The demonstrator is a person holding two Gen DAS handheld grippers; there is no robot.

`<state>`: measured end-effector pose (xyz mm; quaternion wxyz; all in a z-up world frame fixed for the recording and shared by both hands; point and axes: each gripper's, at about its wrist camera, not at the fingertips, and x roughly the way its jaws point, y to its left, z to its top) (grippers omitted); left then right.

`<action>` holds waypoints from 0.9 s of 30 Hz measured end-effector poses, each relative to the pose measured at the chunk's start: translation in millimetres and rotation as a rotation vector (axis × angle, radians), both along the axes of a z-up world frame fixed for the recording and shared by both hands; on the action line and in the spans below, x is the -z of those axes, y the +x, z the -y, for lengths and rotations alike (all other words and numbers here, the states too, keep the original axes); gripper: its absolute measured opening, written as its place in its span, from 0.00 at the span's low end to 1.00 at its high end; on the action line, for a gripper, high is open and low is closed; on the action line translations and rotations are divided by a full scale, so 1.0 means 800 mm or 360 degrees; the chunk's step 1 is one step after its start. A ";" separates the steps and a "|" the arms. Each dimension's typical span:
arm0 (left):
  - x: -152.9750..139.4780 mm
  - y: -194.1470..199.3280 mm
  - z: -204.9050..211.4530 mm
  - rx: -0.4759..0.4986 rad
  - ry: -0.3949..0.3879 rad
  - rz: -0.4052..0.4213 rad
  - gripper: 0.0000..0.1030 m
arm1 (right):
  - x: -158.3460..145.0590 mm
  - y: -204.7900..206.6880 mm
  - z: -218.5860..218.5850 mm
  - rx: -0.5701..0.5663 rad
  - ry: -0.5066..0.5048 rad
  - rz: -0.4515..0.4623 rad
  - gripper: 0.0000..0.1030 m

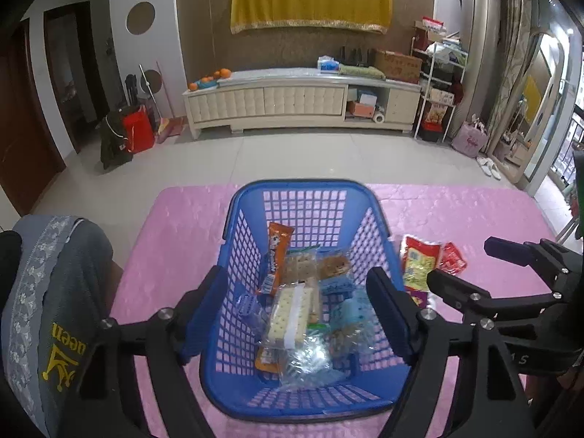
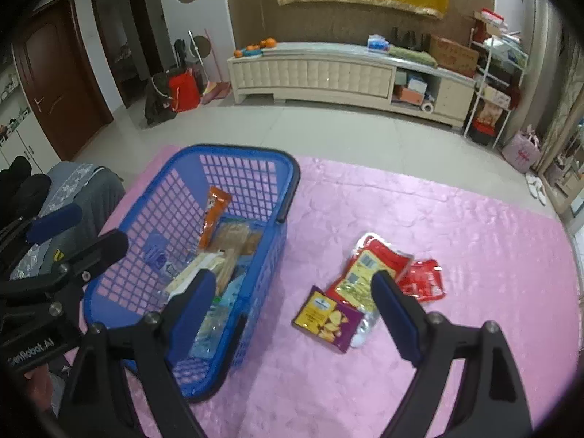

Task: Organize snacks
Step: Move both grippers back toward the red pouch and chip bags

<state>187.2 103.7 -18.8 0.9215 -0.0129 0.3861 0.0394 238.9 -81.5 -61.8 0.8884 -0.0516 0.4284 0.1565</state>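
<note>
A blue plastic basket (image 1: 304, 193) stands on a pink tablecloth (image 1: 182, 226) and holds several snack packs, among them a cracker pack (image 1: 292, 310) and an orange bar (image 1: 276, 255). My left gripper (image 1: 303, 303) is open and empty above the basket. The basket also shows in the right wrist view (image 2: 233, 160). My right gripper (image 2: 295, 314) is open and empty above the cloth. Beside it lie a purple-yellow snack box (image 2: 326, 319), a red-yellow bag (image 2: 365, 273) and a small red packet (image 2: 423, 279). The right gripper (image 1: 463, 266) shows in the left view too.
A grey cloth-covered chair back (image 1: 47, 292) stands at the table's left edge. Beyond the table are a tiled floor, a cream cabinet (image 1: 303, 98), a rack (image 1: 438, 84) and doors at left.
</note>
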 end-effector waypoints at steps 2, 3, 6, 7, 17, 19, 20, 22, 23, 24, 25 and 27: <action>-0.015 -0.011 0.009 0.0007 -0.0009 0.0023 0.75 | -0.013 -0.012 0.007 0.0005 -0.0005 0.0027 0.87; -0.019 -0.015 0.013 0.0012 -0.0011 0.0034 0.76 | -0.021 -0.020 0.012 0.0011 -0.0005 0.0038 0.87; -0.036 -0.028 0.031 0.0046 -0.0006 0.0060 0.77 | -0.039 -0.038 0.028 0.0025 0.0011 0.0061 0.87; -0.042 -0.032 0.037 0.0063 -0.0009 0.0065 0.77 | -0.044 -0.044 0.033 0.0029 0.0013 0.0072 0.87; -0.044 -0.031 0.110 0.0166 -0.0015 0.0066 0.78 | -0.065 -0.068 0.106 0.0142 -0.0010 0.0105 0.87; -0.039 -0.029 0.127 0.0192 -0.0001 0.0051 0.78 | -0.062 -0.071 0.125 0.0177 -0.0019 0.0107 0.87; -0.036 -0.026 0.139 0.0211 0.0004 0.0039 0.78 | -0.060 -0.071 0.132 0.0185 -0.0022 0.0097 0.87; -0.029 -0.023 0.156 0.0233 0.0014 0.0023 0.78 | -0.052 -0.070 0.146 0.0196 -0.0027 0.0071 0.87; -0.025 -0.021 0.164 0.0247 0.0019 0.0015 0.78 | -0.047 -0.070 0.154 0.0201 -0.0030 0.0059 0.87; -0.021 -0.019 0.172 0.0257 0.0026 0.0005 0.78 | -0.042 -0.070 0.163 0.0207 -0.0032 0.0053 0.87; -0.015 -0.016 0.180 0.0269 0.0033 -0.0007 0.78 | -0.038 -0.069 0.170 0.0215 -0.0035 0.0052 0.87; -0.001 -0.009 0.196 0.0289 0.0040 -0.0035 0.78 | -0.026 -0.066 0.186 0.0248 -0.0063 0.0059 0.87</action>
